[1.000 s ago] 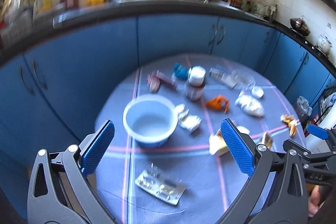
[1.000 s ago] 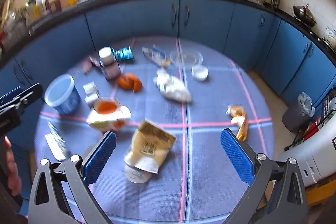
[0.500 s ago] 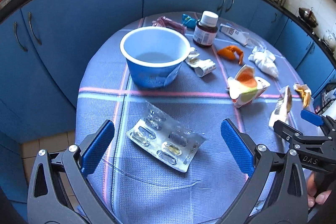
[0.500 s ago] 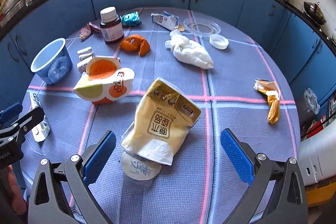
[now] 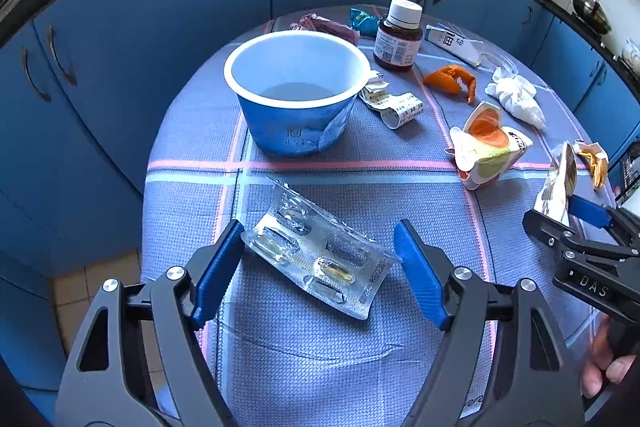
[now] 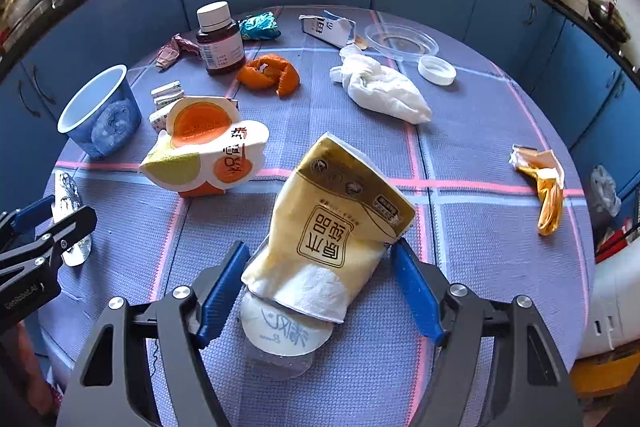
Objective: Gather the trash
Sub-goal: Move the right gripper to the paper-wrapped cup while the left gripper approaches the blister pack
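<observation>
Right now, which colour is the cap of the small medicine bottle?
White; the medicine bottle itself is dark brown. The right wrist view shows it best.

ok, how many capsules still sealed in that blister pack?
2 for sure, both yellow, in the blister pack between the closing left gripper jaws: one at its left end, one lower middle. Other pockets look clear or crushed; can't rule out more.

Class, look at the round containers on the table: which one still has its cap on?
The brown pill bottle with the white screw cap, standing upright. The blue paper cup stands open, and the clear plastic dish lies uncovered beside a loose white lid.
</observation>
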Demonstrator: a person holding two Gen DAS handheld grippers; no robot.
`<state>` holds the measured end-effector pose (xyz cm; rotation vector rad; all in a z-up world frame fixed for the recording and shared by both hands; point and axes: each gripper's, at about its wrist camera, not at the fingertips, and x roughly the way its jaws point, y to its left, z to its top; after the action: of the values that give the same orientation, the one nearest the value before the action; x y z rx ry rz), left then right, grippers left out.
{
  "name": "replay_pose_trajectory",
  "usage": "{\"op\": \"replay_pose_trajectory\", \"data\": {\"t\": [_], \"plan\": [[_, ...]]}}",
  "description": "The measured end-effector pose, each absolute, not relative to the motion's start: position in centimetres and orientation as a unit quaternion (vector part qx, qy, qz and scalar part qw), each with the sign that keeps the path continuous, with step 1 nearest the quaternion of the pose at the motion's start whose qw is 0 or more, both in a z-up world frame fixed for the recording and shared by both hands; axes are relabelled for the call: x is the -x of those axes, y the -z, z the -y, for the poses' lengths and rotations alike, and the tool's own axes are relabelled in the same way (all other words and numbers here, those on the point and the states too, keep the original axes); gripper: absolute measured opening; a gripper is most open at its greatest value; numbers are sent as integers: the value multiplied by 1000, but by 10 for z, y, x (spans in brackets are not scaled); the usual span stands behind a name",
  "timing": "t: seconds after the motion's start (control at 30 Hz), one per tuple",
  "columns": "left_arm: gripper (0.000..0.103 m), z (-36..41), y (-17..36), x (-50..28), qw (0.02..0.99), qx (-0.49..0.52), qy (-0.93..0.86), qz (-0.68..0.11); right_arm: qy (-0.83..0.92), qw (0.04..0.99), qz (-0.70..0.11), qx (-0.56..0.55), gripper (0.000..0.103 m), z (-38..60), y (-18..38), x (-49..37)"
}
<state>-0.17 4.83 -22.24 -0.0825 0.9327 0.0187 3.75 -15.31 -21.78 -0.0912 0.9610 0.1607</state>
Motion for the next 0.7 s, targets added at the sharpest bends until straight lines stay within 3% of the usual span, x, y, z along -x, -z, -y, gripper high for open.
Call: {"op": "replay_pose_trajectory", "data": {"t": [0.13,0.7], "plan": [[75,-46,222,0,893,36,-12,-449,-84,885,-456,49,55,148,216,-36],[78,-32,226,-15,901,20,-36,-433,-102,900,-423,31,57,151,221,-38]]}}
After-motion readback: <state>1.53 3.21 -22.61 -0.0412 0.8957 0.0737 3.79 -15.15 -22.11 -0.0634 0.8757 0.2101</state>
